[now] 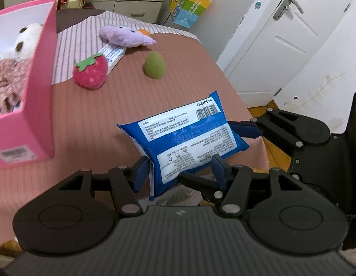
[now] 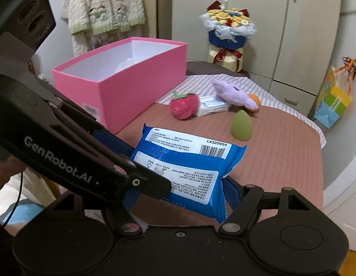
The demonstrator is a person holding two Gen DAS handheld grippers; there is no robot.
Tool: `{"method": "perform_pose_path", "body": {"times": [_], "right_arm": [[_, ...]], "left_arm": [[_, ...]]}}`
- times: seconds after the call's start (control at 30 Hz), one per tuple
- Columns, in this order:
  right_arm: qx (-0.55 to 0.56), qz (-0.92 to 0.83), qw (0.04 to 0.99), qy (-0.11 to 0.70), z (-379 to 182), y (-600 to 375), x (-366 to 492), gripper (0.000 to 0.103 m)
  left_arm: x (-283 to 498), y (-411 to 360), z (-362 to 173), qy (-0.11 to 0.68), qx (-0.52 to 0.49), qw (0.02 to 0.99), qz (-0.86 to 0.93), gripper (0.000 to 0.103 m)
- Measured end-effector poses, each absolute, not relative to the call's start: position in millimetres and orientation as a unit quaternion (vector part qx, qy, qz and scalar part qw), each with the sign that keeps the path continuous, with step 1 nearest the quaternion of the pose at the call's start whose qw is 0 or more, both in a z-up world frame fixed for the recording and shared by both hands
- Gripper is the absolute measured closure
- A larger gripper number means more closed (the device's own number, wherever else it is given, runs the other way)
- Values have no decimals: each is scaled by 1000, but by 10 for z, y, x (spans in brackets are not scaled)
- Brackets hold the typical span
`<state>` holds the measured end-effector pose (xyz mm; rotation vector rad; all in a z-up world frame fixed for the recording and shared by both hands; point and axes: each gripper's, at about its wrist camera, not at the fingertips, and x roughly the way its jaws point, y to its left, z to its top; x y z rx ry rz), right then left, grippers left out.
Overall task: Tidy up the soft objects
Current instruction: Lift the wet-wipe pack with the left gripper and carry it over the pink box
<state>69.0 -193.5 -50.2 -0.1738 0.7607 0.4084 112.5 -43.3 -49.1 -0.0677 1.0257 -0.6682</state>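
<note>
A soft blue plastic wipes pack [image 1: 187, 142] is held aloft between both tools — left gripper [image 1: 181, 172] and right gripper [image 2: 178, 197] clamped on opposite ends. It is judged light, squashy, slippery — best gripped across its padded middle.

Soft things on the tabletop [image 2: 281, 161], one pack lifted

A blue wipes pack [image 1: 187, 138], white label up, hangs tilted above the near edge. Farther back lie a red plush strawberry [image 1: 90, 73], a white tissue pack [image 1: 113, 54] under a purple plush [image 1: 126, 34], and a green egg-shaped sponge [image 1: 154, 65] apart. The open pink box [image 2: 122, 80] holds a white plush [image 1: 26, 39].
</note>
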Motion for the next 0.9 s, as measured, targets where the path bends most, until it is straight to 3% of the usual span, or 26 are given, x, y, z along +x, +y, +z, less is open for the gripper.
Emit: {"method": "perform_pose_path", "body": {"times": [0.47, 0.9], "right_arm": [[-128, 262, 892, 345, -69, -1356, 516, 20], [-119, 308, 906, 265, 276, -866, 829, 18]], "left_arm": [[856, 333, -100, 470, -68, 826, -303, 46], [1013, 1005, 261, 394, -100, 876, -259, 46]]}}
